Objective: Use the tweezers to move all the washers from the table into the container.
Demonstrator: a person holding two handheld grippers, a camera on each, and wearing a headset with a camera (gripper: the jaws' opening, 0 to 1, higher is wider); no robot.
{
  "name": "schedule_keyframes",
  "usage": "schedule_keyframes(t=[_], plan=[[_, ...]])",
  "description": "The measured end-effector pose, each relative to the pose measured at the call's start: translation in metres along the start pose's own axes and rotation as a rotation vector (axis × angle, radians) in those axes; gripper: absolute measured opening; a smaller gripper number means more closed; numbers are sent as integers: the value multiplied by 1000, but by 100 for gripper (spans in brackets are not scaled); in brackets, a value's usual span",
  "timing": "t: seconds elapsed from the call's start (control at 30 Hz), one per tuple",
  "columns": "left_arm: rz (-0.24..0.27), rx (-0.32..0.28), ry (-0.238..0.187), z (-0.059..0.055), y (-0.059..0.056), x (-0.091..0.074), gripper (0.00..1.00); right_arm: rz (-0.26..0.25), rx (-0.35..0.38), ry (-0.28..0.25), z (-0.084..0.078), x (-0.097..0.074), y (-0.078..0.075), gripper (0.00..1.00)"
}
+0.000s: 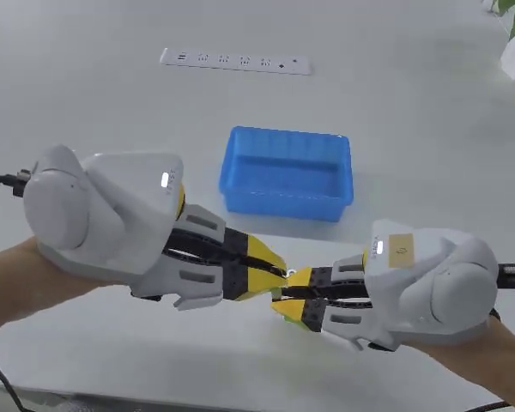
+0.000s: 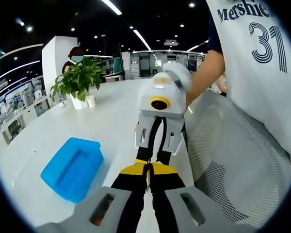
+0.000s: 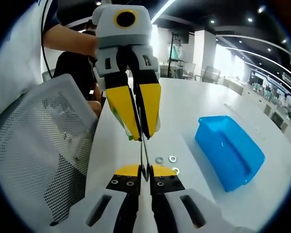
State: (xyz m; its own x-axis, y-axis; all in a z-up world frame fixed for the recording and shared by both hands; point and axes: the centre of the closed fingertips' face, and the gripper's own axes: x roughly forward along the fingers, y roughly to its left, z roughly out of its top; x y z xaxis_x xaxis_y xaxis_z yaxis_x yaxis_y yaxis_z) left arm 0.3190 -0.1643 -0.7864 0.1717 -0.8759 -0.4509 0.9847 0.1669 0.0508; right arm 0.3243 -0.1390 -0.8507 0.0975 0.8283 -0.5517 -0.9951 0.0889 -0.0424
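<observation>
Seen from the head view, two white handheld grippers with yellow and black jaws meet tip to tip low over a pale grey table (image 1: 395, 103). The left gripper (image 1: 277, 278) reaches in from 9 o'clock and the right gripper (image 1: 281, 298) from 3 o'clock, each gripped by a bare hand.

A pair of slim silver metal tweezers (image 3: 143, 150) runs straight between them. In the right gripper view, the left gripper's yellow jaws are pressed together on the upper end of the tweezers. The right gripper's own jaws are squeezed together on the lower end, so both tools clamp the same pair.

Three small silver ring-shaped washers (image 3: 172, 158) lie flat on the table. In the right gripper view they sit close together at about 2 o'clock from the right gripper's jaw tips, just beside the tweezers' line.

The open blue rectangular plastic container (image 1: 287, 172) stands on the table at 12 o'clock from the meeting jaws in the head view, near them but not touching. No washers can be seen inside it.

Further away at 11 o'clock lies a long white power strip (image 1: 236, 60). A leafy green potted plant (image 2: 77, 80) stands on the table beyond the container in the left gripper view. A grey mesh chair back (image 3: 43, 141) sits at 9 o'clock in the right gripper view.
</observation>
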Motion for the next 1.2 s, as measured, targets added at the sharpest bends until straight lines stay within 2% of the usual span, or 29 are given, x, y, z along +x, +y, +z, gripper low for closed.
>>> schedule_keyframes(t=[0.1,0.4,0.53,0.77,0.83,1.07,1.2], plan=[[21,-11,-17,1,1,-1,6,-2,6,-3,0,0,0,8],[65,-25,-30,2,5,-2,5,-9,-12,11,2,3,-3,10],[64,-24,-30,3,5,-2,5,-4,-7,8,3,3,-3,11],[45,6,-19,2,1,-3,5,16,-54,17,5,5,-3,11],[48,12,-20,4,3,-4,5,3,-75,18,6,5,-4,11],[70,25,-24,7,16,-5,5,-48,-71,5,10,2,-18,11],[68,26,-20,6,20,-2,5,-52,-51,10,7,2,-22,11]])
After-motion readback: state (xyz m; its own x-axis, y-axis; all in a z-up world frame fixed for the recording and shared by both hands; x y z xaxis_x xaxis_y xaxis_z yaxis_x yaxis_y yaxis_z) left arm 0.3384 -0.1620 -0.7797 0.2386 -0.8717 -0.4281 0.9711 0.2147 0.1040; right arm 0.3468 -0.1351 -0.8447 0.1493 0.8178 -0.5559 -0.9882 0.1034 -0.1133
